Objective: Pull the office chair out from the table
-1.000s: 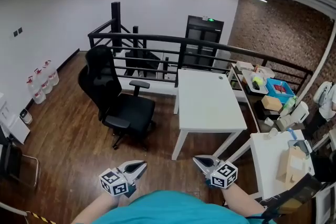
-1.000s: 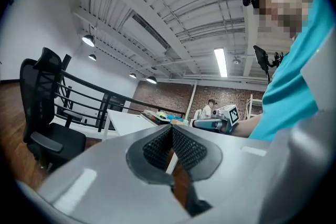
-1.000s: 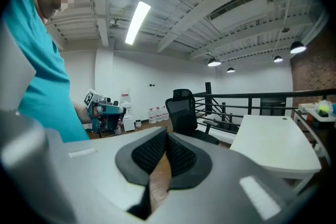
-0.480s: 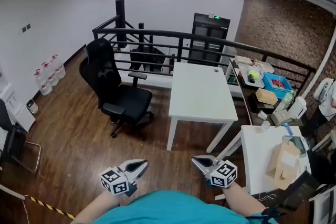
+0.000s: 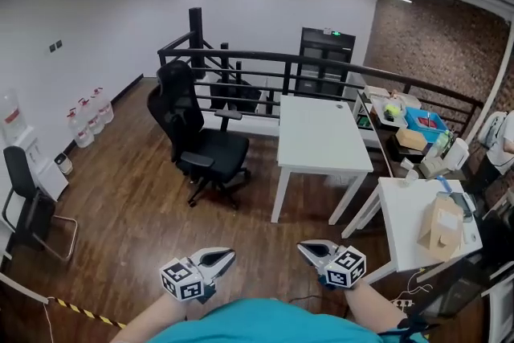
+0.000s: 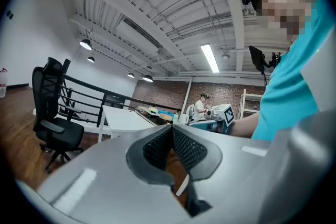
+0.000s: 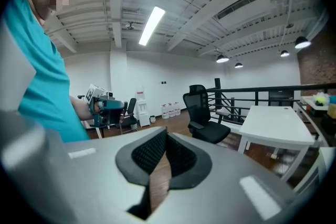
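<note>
The office chair [image 5: 202, 142] stands on the wooden floor [image 5: 136, 213], off the left long side of the white bench [image 5: 321, 136]. Its seat is turned partly toward that side, and open floor shows between its near edge and the bench legs. Behind both runs a black railing [image 5: 265, 60]. From here the chair looks already clear of the bench, not tucked under it, though at this range I cannot tell how wide the gap is.

Over the last second the chair and bench have shrunk in the head view, and more floor now lies in front of them. A second chair [image 5: 28, 193] and a row of water bottles [image 5: 88, 112] have come further into frame at the left. The chair has kept its place beside the bench, so the person appears to have backed away from it, not moved it.

The left gripper [image 5: 227, 255] and right gripper [image 5: 305, 247] hang low and close to the body, well apart from the chair. In each gripper view the fingers [image 6: 157, 147] [image 7: 149, 152] meet at the tips with nothing between them, as in the earlier views. If more pulling is wanted, the person would have to walk back in and take a fresh hold.
</note>
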A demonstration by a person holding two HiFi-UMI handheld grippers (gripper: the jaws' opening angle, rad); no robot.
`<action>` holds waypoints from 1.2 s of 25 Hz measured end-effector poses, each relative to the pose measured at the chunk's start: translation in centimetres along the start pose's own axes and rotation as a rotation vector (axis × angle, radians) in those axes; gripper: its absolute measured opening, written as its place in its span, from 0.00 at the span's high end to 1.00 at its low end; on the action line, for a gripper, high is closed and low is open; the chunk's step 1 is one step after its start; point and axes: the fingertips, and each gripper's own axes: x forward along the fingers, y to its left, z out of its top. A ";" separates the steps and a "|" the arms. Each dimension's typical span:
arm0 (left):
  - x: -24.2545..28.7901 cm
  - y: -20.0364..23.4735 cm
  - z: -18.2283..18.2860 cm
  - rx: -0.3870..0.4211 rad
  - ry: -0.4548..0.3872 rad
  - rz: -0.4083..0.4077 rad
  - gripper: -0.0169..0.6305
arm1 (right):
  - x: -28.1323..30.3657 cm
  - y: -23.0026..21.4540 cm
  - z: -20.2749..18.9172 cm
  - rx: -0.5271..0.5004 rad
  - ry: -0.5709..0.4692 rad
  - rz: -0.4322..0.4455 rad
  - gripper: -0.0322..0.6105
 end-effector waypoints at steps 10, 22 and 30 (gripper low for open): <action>-8.7 -7.8 -0.4 -0.048 0.001 -0.047 0.94 | -4.3 12.3 1.4 0.002 0.026 -0.071 0.95; -2.4 -18.1 -1.6 -0.046 -0.006 -0.077 0.94 | -19.3 12.1 0.9 -0.004 -0.023 -0.168 0.95; 6.7 -28.6 -3.2 -0.124 -0.037 -0.097 0.94 | -31.2 10.8 -3.4 0.018 0.010 -0.155 0.95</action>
